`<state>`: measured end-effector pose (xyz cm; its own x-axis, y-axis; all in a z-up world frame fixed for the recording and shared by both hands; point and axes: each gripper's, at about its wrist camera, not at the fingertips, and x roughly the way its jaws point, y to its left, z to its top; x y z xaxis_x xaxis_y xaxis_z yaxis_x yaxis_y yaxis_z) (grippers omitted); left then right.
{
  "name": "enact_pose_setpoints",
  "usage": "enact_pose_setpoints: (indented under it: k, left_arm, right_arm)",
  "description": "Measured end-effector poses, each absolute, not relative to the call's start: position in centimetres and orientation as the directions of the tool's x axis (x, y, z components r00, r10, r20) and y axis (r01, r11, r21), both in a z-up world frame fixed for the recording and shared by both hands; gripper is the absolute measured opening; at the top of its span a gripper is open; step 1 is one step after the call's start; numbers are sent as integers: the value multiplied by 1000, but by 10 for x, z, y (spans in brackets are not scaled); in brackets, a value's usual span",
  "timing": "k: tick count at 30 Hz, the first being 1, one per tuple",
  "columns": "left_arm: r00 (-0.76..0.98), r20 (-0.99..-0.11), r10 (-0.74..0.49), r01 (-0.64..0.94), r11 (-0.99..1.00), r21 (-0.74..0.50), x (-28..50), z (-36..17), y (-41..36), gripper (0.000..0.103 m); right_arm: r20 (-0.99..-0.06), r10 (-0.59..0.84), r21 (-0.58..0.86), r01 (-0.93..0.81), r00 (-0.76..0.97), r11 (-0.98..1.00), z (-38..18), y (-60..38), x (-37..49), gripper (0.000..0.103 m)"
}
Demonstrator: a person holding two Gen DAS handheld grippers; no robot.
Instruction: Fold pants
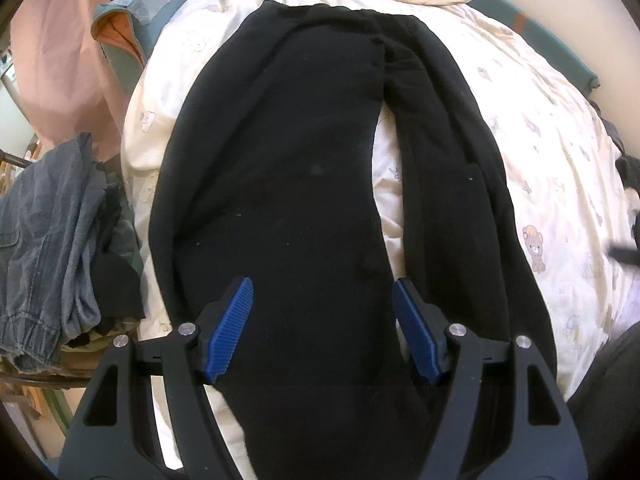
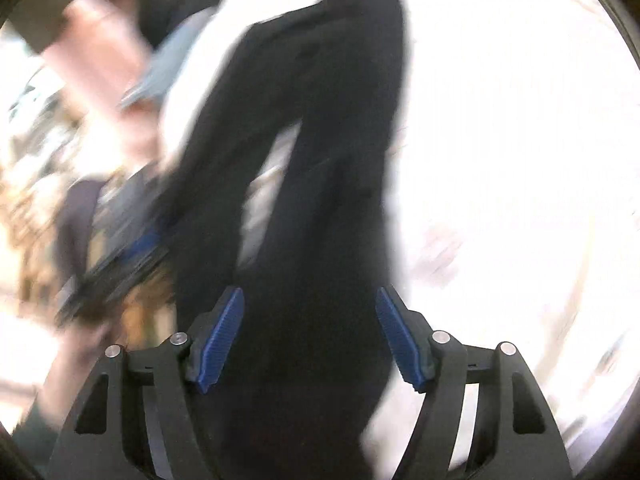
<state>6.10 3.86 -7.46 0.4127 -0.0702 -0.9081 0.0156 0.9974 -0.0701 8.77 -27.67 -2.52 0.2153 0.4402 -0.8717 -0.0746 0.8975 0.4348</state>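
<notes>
Two legs of black pants (image 1: 280,160) on bear-print duvet (image 1: 540,152); no readable writing.

Cream duvet (image 1: 540,152) with small bear print covers bed, surface rumpled; one larger bear motif (image 1: 535,246) near right side. Teal bed edge (image 1: 560,48) visible behind duvet, upper right. Blue-grey cushion with orange face (image 1: 124,28) at upper left, just beside duvet. Pink fabric (image 1: 60,60) hangs behind cushion. Pile of grey-blue denim garments (image 1: 48,240) lies left of bed, dark cloth beneath. Right wrist view blurred: duvet (image 2: 520,120) reads as white area only.
</notes>
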Motion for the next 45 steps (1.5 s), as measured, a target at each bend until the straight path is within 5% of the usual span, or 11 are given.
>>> enact_pose_setpoints:
  k: [5, 9, 14, 18, 20, 24, 29, 34, 40, 42, 45]
  left_arm:
    - [413, -909, -49, 33, 999, -39, 68, -79, 33, 69]
    - [399, -916, -37, 20, 999, -31, 71, -86, 37, 69]
    - [390, -920, -32, 6, 999, -32, 79, -89, 34, 69]
    - [400, -914, -62, 25, 998, -57, 78, -84, 28, 69]
    - [401, -914, -65, 34, 998, -56, 78, -83, 25, 69]
    - [394, -917, -59, 45, 998, -45, 77, -85, 24, 69]
    - [386, -921, -58, 10, 998, -58, 76, -84, 30, 69]
    - [398, -915, -66, -2, 997, -73, 76, -83, 30, 69]
    - [434, -899, -65, -40, 995, -92, 90, -78, 44, 69]
    - [454, -890, -50, -56, 995, -85, 94, -76, 52, 69]
    - [503, -864, 11, -100, 994, -46, 109, -71, 70, 69]
  right_arm:
    - [-946, 315, 316, 1, 83, 949, -116, -261, 148, 46]
    - [-963, 269, 264, -130, 21, 956, -138, -225, 151, 4]
    - [-947, 306, 299, -74, 102, 951, -95, -259, 135, 3]
    - [-958, 143, 183, 144, 249, 973, -69, -337, 125, 2]
    - [-969, -51, 3, 222, 240, 975, -73, -357, 127, 2]
    - [-986, 117, 146, 280, 119, 949, -105, -364, 138, 8]
    - [-930, 231, 295, 205, 288, 933, -71, -344, 172, 9]
    - [-910, 233, 289, 122, 344, 950, -58, -342, 229, 32]
    - [-877, 254, 326, 115, 407, 939, -53, -342, 341, 34]
    - [-876, 262, 333, 114, 406, 936, -61, -342, 387, 50]
    - [-881, 236, 299, 98, 410, 949, -74, -333, 451, 54]
